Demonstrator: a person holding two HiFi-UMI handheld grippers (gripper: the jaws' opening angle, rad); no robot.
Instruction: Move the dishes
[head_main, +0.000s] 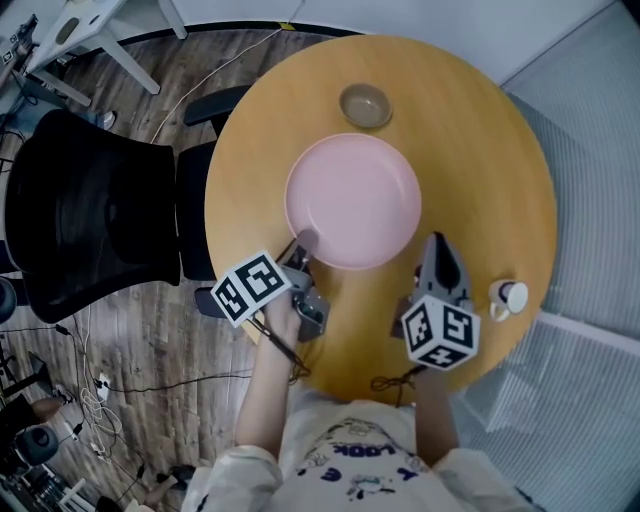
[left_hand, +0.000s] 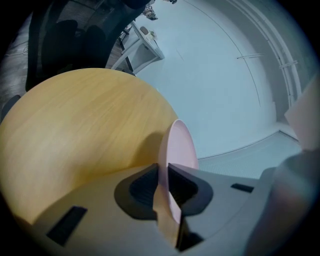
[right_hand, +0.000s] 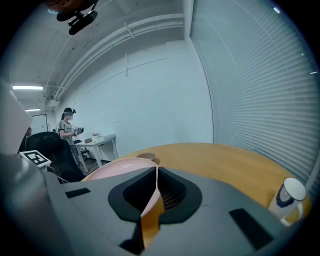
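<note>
Round table with pink plate, likely light, rigid and slick, best taken at its rim, where left gripper pinches it; right gripper closed, empty.

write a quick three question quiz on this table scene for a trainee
1. True or false: the left gripper is shut on the rim of the round pink plate.
2. Which stands nearest the right gripper on the round wooden table? A small brown bowl; B small white cup; C black office chair.
3. Fill in: the right gripper's jaws are ____, with nothing between them.
Key: 1 true; 2 B; 3 shut.
</note>
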